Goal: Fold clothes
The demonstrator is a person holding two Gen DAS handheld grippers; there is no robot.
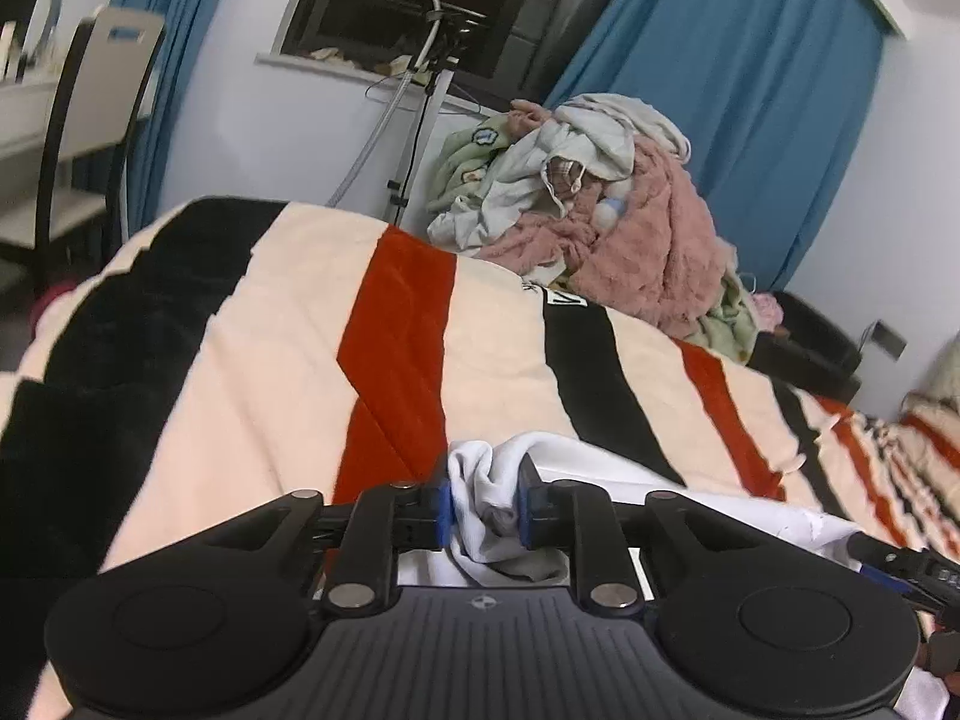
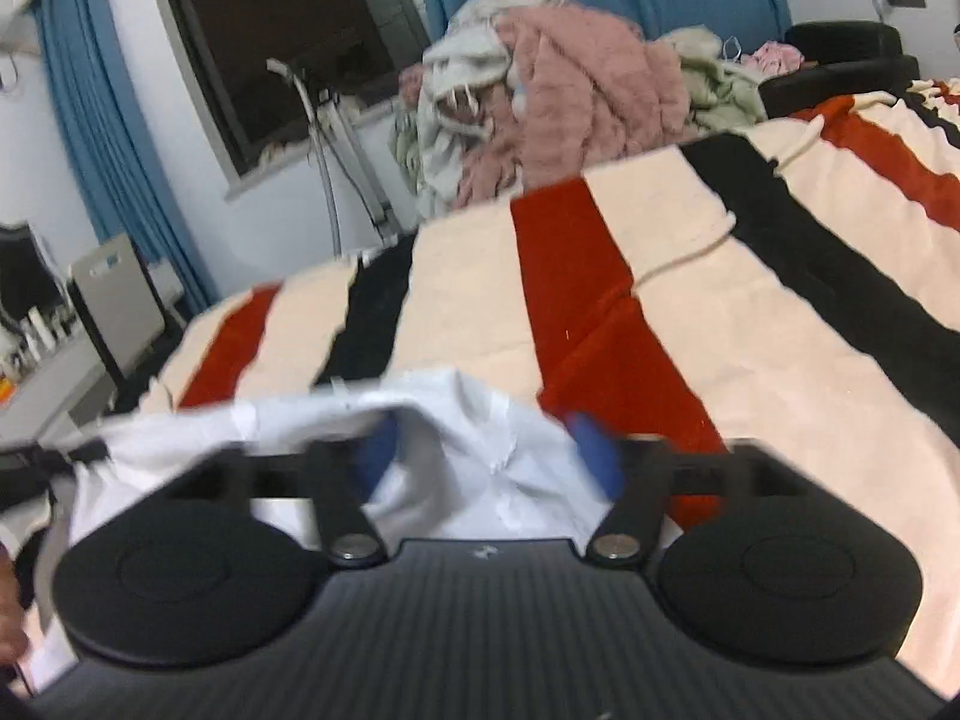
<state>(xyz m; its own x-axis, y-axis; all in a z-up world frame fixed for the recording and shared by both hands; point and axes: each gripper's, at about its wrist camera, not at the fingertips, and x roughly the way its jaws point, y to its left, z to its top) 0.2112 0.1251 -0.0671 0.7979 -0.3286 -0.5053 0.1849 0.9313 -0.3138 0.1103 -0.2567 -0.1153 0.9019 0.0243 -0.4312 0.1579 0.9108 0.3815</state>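
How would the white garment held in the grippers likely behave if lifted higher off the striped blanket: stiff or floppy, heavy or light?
Probably floppy: the white garment bunches into soft folds where the left gripper pinches it. Likely light, since it looks thin and crumples easily around the right gripper. It would probably sag between the two grips over the striped blanket.

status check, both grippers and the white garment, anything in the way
Left gripper shut on white garment. Right gripper open, white garment bunched between its fingers, view blurred. Striped blanket ahead bare; clothes pile at far edge.
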